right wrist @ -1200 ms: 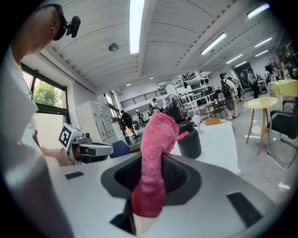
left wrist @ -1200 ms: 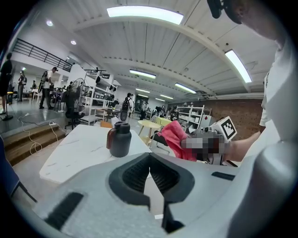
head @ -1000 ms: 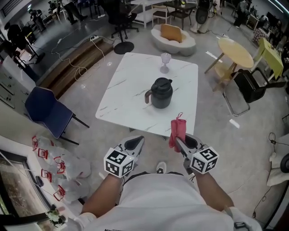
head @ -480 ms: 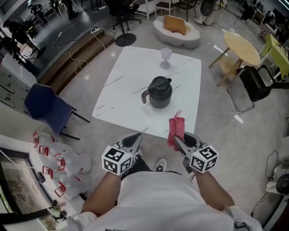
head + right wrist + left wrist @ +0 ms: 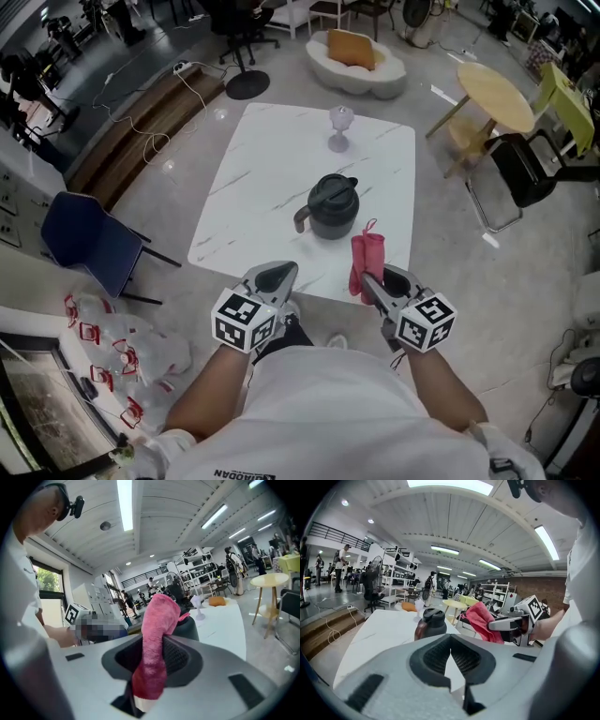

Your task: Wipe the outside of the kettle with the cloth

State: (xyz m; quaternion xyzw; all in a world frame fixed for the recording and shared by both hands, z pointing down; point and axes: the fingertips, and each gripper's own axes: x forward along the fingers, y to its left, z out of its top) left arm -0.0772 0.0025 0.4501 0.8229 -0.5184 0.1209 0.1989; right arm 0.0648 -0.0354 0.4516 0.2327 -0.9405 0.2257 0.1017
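1. Kettle point(image 5: 330, 205): a dark, lidded vessel that stood upright on the white, marble-patterned desk point(image 5: 262, 178), in the half nearer the person. Its handle pointed toward the left of the head view.
2. Cloth point(image 5: 367, 261): a pink, plush cloth that rose upright out of the right gripper point(image 5: 375, 281), its free end uppermost. In the head view it overlapped the desk's near edge, just right of the kettle. The left gripper view showed a gap between cloth and kettle, so the two did not touch.
3. Right gripper: its fingers were clamped on the lower part of the cloth, and a pale hem hung out below them.
4. Left gripper point(image 5: 278, 277): its fingers were pressed together with nothing between them. It was level with the right gripper at the desk's near edge and pointed toward the kettle without touching it.
5. Marker cubes point(image 5: 246, 322) point(image 5: 427, 322): one sat on each gripper, close to the person's forearms.
6. Clear goblet point(image 5: 339, 127): it stood upright near the desk's far edge, beyond the kettle and well apart from it.
7. Surroundings: a blue chair point(image 5: 89, 239) stood on the floor left of the desk, and a round yellow table point(image 5: 497, 98) stood to the far right.
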